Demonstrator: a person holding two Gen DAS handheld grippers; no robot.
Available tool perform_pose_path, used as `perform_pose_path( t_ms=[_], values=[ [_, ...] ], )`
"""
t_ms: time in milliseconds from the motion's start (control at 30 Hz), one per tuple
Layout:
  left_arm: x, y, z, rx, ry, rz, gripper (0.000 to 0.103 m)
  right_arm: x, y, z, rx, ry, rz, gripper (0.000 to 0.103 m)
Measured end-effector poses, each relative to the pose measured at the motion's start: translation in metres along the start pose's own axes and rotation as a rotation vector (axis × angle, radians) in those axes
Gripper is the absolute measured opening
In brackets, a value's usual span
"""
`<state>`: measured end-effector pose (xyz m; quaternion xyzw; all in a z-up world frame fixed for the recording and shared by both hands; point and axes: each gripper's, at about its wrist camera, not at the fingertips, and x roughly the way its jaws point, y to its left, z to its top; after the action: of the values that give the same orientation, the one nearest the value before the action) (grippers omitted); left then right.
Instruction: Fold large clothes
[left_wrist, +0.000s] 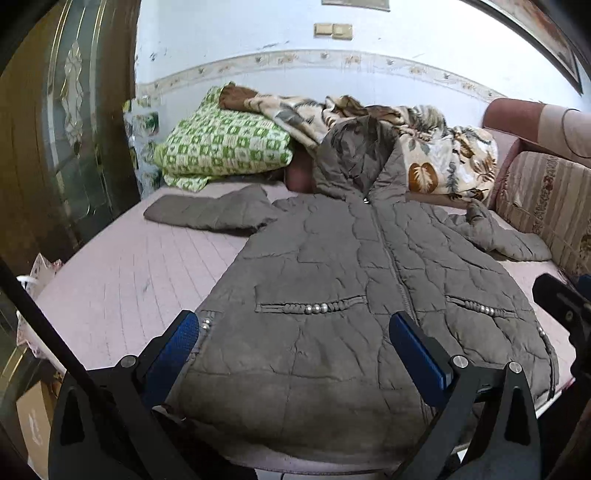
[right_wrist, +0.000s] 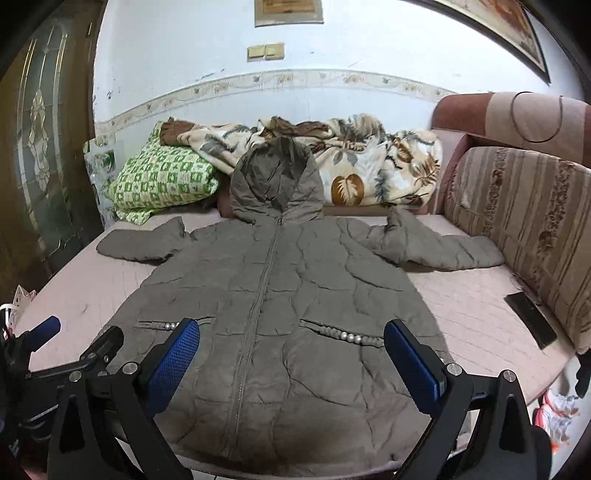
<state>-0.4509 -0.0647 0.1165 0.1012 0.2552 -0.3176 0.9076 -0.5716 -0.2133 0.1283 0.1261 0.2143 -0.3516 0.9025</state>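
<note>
A large grey-brown quilted hooded coat (left_wrist: 332, 280) lies flat, front up and zipped, on a pink bed (left_wrist: 122, 280); it also shows in the right wrist view (right_wrist: 273, 306). Its sleeves spread out left (right_wrist: 144, 243) and right (right_wrist: 436, 247), and the hood (right_wrist: 277, 184) points to the wall. My left gripper (left_wrist: 295, 332) is open and empty, hovering over the coat's lower left part near the hem. My right gripper (right_wrist: 291, 343) is open and empty above the lower middle of the coat. The left gripper shows at the left edge of the right wrist view (right_wrist: 74, 350).
A green checked pillow (right_wrist: 162, 181) and a leaf-print blanket (right_wrist: 362, 162) lie at the head of the bed. A striped sofa backrest (right_wrist: 524, 229) stands on the right, with a dark phone-like slab (right_wrist: 532, 319) beside it. A glass-panelled door (left_wrist: 66, 129) is at left.
</note>
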Motion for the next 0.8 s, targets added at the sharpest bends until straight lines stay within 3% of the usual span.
perform_pose_path(
  t_ms=[233,800],
  values=[
    [-0.022,-0.01,-0.001,0.024,-0.023,-0.031,0.103,-0.021,0.005,-0.004,-0.019,-0.011,0.009,0.101],
    [-0.06,-0.011,0.014,0.014,-0.071,-0.019,0.103,-0.052,0.008,-0.003,-0.039,-0.032,0.032,0.101]
  ],
)
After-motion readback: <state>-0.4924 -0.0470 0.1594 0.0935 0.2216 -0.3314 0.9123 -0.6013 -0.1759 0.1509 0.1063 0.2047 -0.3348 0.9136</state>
